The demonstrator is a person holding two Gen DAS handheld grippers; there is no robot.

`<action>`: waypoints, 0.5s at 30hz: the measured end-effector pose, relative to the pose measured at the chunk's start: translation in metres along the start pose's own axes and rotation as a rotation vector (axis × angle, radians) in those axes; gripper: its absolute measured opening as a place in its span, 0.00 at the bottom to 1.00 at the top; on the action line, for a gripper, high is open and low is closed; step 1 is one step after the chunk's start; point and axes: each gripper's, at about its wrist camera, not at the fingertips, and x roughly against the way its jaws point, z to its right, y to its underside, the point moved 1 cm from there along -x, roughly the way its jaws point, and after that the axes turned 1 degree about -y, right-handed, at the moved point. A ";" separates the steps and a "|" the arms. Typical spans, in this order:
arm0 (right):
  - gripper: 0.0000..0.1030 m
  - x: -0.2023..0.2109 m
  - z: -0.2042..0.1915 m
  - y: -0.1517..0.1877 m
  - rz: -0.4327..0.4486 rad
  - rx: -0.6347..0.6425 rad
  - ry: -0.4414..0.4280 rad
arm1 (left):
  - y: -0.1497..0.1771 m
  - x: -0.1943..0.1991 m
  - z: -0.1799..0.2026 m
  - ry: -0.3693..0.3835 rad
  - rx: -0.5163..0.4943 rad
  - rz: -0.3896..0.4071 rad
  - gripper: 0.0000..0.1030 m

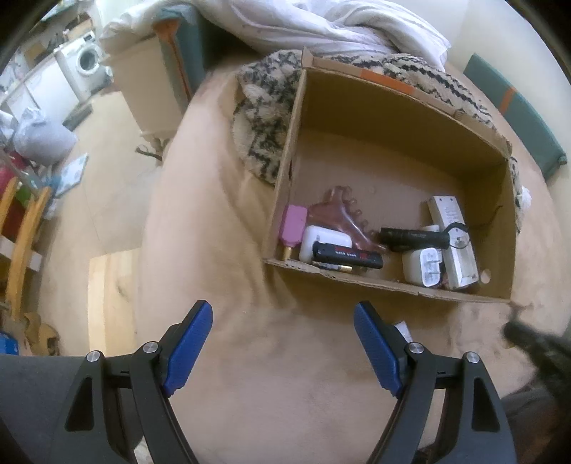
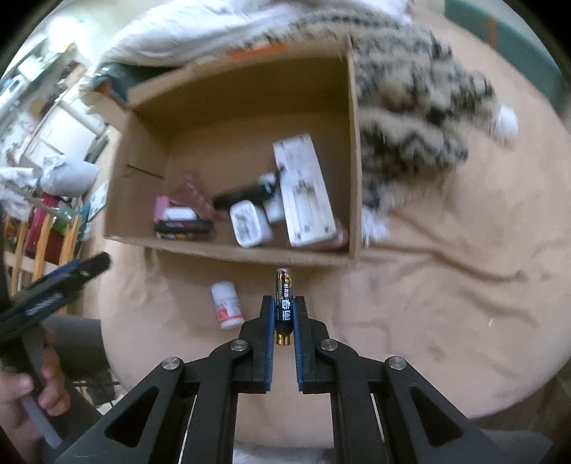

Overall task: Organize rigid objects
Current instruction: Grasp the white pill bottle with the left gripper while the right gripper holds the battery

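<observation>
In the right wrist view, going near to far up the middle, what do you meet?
Right gripper shut on the battery → cardboard box's near wall → white charger → box's far wall → white bedding.

Battery point(image 2: 284, 303), dark blue with gold ends, pinched upright between gripper pads; small white bottle point(image 2: 227, 304) lying on beige cover near open cardboard box point(image 2: 228, 250).
</observation>
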 end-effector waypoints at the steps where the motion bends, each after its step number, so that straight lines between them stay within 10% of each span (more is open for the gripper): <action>1: 0.10 0.006 -0.004 -0.002 0.027 0.015 -0.011 | 0.000 0.000 0.002 -0.007 -0.008 0.007 0.77; 9: 0.10 0.048 -0.029 -0.029 0.328 0.159 0.004 | 0.000 -0.010 -0.003 -0.044 -0.003 -0.004 0.77; 15: 0.10 0.049 -0.019 -0.026 0.374 0.114 -0.064 | 0.005 -0.019 -0.004 -0.071 -0.008 -0.023 0.77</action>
